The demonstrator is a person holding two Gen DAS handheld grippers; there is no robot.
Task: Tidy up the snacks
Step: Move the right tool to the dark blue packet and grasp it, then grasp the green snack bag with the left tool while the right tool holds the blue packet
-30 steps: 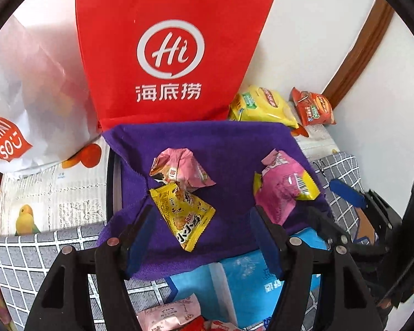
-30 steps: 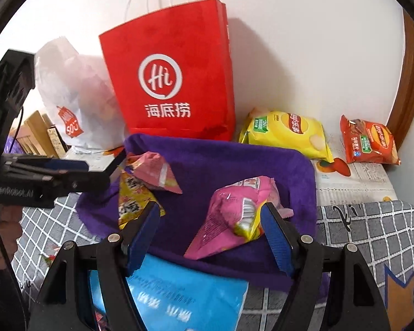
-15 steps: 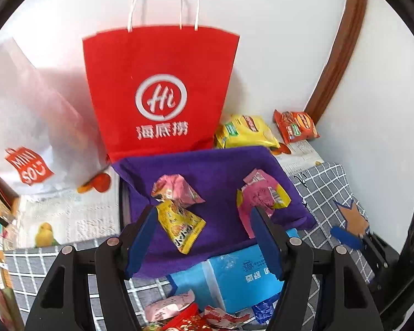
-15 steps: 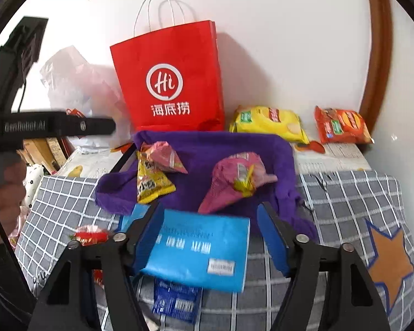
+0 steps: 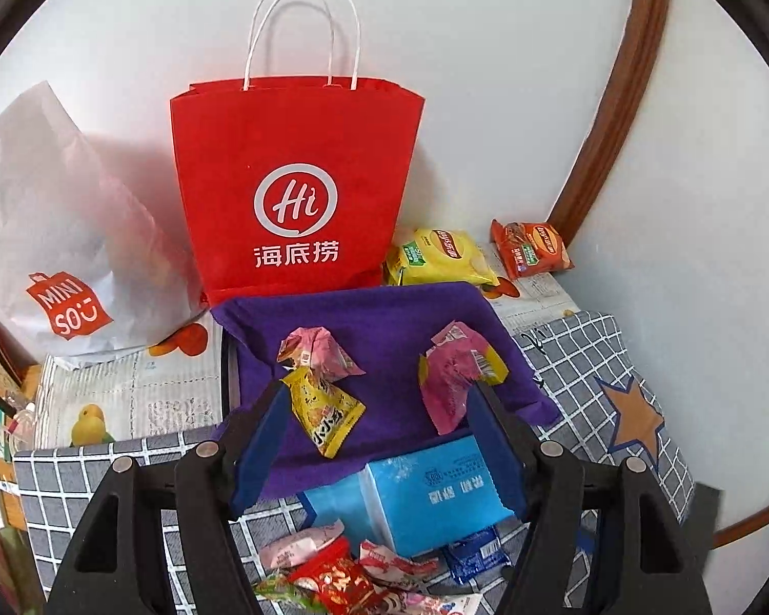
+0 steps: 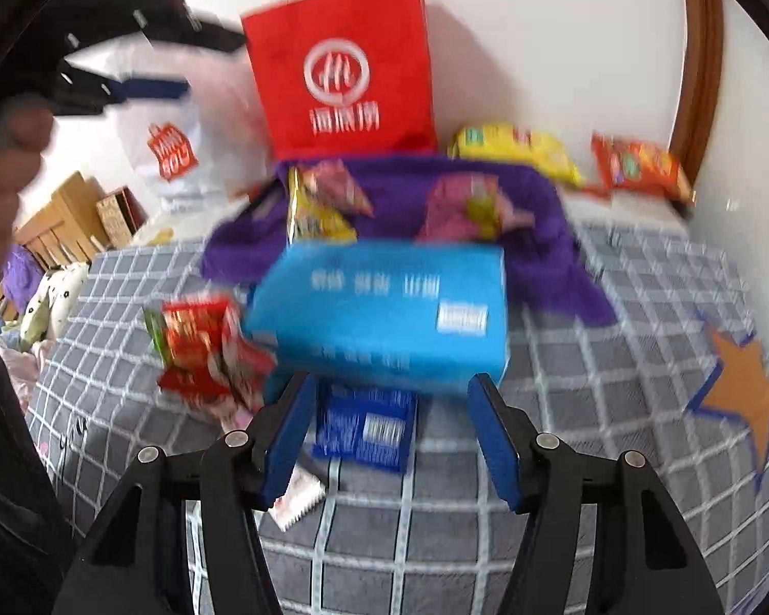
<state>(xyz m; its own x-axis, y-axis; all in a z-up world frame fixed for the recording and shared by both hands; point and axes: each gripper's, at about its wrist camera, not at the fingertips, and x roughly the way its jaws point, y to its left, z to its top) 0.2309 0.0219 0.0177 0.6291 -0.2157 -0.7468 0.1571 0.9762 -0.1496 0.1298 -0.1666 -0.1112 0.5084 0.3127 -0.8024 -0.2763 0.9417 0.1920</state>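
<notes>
A purple cloth [image 5: 384,318] on a tray holds a pink packet [image 5: 318,353], a yellow packet [image 5: 323,415] and a pink-and-yellow packet [image 5: 456,374]. My left gripper [image 5: 378,389] hovers above the cloth's near edge; its jaws are opening, with nothing between them. In front of the cloth lies a light-blue box [image 6: 384,302]. My right gripper [image 6: 390,384] hangs over a dark-blue packet [image 6: 364,425] just before that box. Its jaws are closing and the pads touch nothing. Red packets [image 6: 200,343] lie to the left. The right wrist view is blurred.
A red paper bag [image 5: 292,189] and a white plastic bag [image 5: 51,236] stand against the wall behind the cloth. A yellow chips bag [image 5: 441,256] and an orange one [image 5: 530,248] lie at the back right. A grey checked cover [image 6: 615,338] spreads underneath. A hand [image 6: 5,164] holds the left gripper.
Both grippers have drawn back from the purple cloth. The left one rose, so the whole red bag shows. The right one now sits before the blue box, jaws narrower.
</notes>
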